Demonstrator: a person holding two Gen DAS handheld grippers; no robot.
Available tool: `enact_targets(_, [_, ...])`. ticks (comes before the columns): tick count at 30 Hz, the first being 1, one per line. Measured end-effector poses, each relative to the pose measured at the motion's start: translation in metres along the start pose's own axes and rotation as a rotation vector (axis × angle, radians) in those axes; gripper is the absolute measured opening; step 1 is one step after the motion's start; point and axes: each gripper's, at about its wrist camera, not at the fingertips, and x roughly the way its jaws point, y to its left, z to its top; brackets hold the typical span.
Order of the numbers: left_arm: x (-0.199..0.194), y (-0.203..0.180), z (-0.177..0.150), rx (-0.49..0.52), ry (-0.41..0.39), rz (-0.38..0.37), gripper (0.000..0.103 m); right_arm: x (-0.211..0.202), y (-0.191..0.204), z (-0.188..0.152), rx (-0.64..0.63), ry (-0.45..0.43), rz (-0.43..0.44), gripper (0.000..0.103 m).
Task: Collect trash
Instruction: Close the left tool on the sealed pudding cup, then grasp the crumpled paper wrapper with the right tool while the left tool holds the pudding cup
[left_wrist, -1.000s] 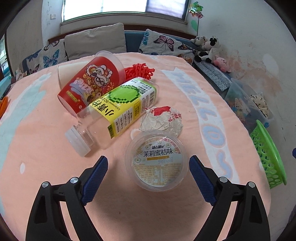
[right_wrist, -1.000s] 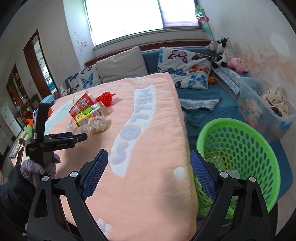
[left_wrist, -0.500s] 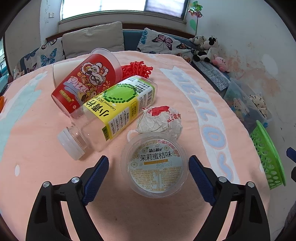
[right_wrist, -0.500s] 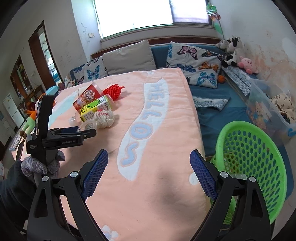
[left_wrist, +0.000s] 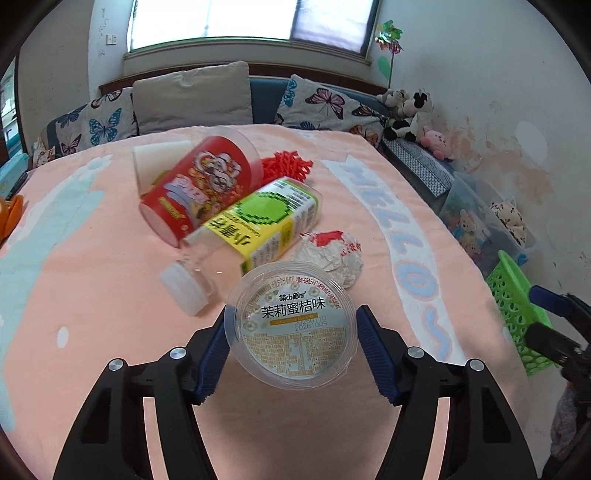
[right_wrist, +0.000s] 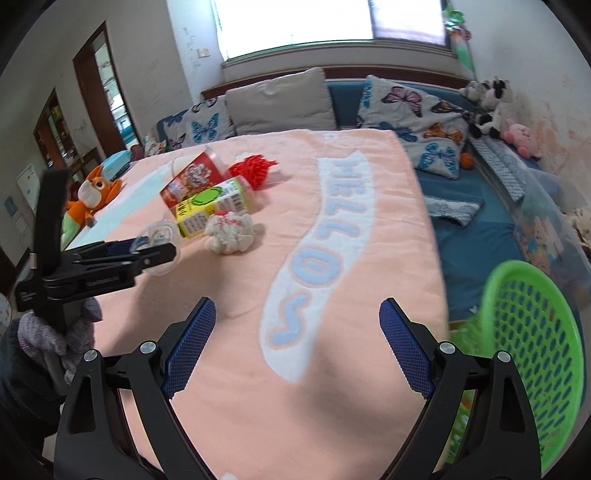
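My left gripper (left_wrist: 291, 350) is shut on a clear plastic jelly cup (left_wrist: 291, 325) with a printed lid, its blue pads against both sides; the right wrist view shows the cup (right_wrist: 159, 243) held just above the blanket. Behind it lie a crumpled white wrapper (left_wrist: 330, 254), a clear bottle with a yellow-green label (left_wrist: 258, 229), a red snack tub (left_wrist: 199, 192) and a red frilly scrap (left_wrist: 286, 166). My right gripper (right_wrist: 295, 347) is open and empty over the blanket near its right edge. A green mesh basket (right_wrist: 532, 354) stands to its right.
A peach "HELLO" blanket (right_wrist: 332, 229) covers the surface. Butterfly cushions (right_wrist: 410, 110) and plush toys (right_wrist: 491, 99) line the blue sofa behind. An orange fox toy (right_wrist: 92, 195) sits at the left. A clear storage box (left_wrist: 476, 218) stands beyond the basket.
My left gripper has closed its fingers onto the jelly cup and raised it slightly. My right gripper has swung left, so the basket now sits further right in its view.
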Motion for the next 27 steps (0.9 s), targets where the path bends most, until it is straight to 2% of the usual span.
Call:
enact_targets(11, [-0.043, 0.038, -0.002, -0.058, -0.056, 0.022, 0.064, 0.057, 0.039, 0.030, -0.060, 0.035, 0.072, 0.087])
enact_targets(18, [-0.048, 0.050, -0.005, -0.073, -0.055, 0.029, 0.064, 0.094, 0.059, 0.043, -0.079, 0.060, 0.097, 0.084])
enact_targets(27, [-0.047, 0.060, -0.009, -0.092, -0.046, 0.030, 0.064, 0.134, 0.062, 0.055, -0.072, 0.097, 0.091, 0.079])
